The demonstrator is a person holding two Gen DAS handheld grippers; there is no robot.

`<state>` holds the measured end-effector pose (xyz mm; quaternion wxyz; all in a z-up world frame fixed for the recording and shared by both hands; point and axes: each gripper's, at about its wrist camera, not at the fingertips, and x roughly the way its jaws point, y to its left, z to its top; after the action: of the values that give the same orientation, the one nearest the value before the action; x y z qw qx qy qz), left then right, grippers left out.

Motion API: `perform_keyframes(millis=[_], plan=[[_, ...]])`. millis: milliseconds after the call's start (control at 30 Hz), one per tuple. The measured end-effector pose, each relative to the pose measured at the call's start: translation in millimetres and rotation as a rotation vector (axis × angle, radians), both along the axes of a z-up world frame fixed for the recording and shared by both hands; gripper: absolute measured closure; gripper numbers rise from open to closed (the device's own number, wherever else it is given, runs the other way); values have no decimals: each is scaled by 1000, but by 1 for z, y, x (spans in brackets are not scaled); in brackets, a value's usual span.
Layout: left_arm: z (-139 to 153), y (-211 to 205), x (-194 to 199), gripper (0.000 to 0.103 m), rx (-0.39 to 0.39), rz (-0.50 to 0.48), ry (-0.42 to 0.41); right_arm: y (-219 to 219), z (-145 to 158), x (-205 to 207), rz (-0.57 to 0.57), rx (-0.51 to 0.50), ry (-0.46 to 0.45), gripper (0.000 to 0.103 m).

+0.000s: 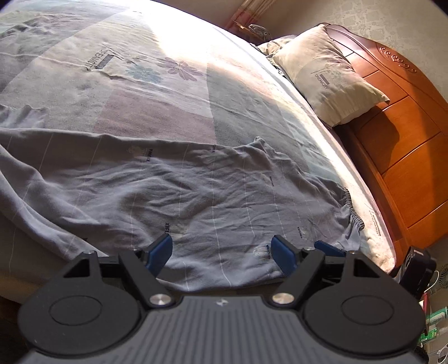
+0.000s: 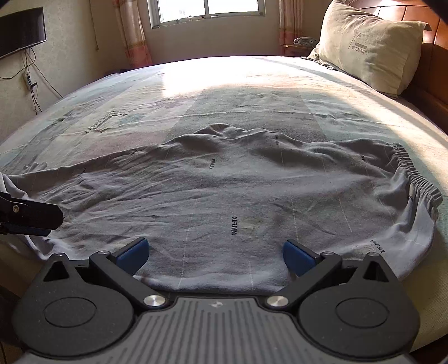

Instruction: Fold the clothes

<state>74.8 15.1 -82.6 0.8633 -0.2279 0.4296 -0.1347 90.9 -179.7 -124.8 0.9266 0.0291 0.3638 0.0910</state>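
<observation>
Left wrist view: left gripper (image 1: pixel 222 253) hangs over the near edge of the grey pants (image 1: pixel 196 190), blue fingers (image 1: pixel 160 253) spread wide, nothing between them, pads off the cloth.
Right wrist view: right gripper (image 2: pixel 215 256) sits above the near edge of the grey pants (image 2: pixel 224 196), blue fingers (image 2: pixel 297 258) wide apart, gripping nothing.
Pants: grey with thin pale stripes and small dark lettering, lying wrinkled and spread flat across the near part of the bed (image 2: pixel 238 84).
Waistband: gathered elastic waistband (image 2: pixel 411 173) at the right end of the pants, close to the bed's right edge.
Other gripper: a blue fingertip (image 1: pixel 327 247) of the right gripper shows just right of the left gripper in the left wrist view; the left gripper's black body (image 2: pixel 28 215) enters from the left edge of the right wrist view, at the left end of the pants.
Bedding: patterned sheet with flower prints, a band of sunlight across its far half.
Pillow: beige pillow (image 2: pixel 369 47) leans on the wooden headboard (image 1: pixel 397 134) at the right.
Room: window (image 2: pixel 208 11) beyond the bed; dark screen (image 2: pixel 21 30) on the left wall.
</observation>
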Motion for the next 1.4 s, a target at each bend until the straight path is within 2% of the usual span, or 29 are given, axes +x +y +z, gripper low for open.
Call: perform_keyframes(millis=[167,333,433,533,600,733,833,933,967,1033,1067,1100,1167,1267,1400], plan=[[43,71,-9,23,-25,43,-100,15,-3,1,-10,-93,0,0],[59,163,-11,22,-12,198,-147,17,-4,2,-40,-90,-6,0],[45,214,7,23,-41,264,-99,20,-5,4,-65,-96,-12,0],[20,239,31,24,-121,256,-37,22,-7,5,-86,-99,-22,0],[5,244,45,25,-140,237,-14,23,-7,5,-91,-99,-24,0],[-20,250,72,28,-94,229,47,23,-7,6,-93,-99,-24,0],[-37,250,87,30,-121,184,72,23,-7,8,-97,-99,-25,0],[-39,245,94,30,-143,85,50,23,-8,9,-101,-97,-29,0],[-39,243,96,33,-150,52,42,23,-8,9,-102,-97,-31,0],[-42,241,100,42,-114,12,26,24,-9,10,-105,-96,-35,0],[-42,242,100,54,-97,14,21,24,-9,11,-107,-95,-37,0],[-43,243,101,71,-80,27,28,24,-9,11,-108,-95,-39,0],[-39,240,96,91,-15,30,24,24,-9,11,-109,-96,-40,0],[-26,229,85,96,93,2,-20,25,-9,10,-110,-97,-41,0],[7,228,69,97,122,26,-120,25,-9,10,-111,-97,-42,0]])
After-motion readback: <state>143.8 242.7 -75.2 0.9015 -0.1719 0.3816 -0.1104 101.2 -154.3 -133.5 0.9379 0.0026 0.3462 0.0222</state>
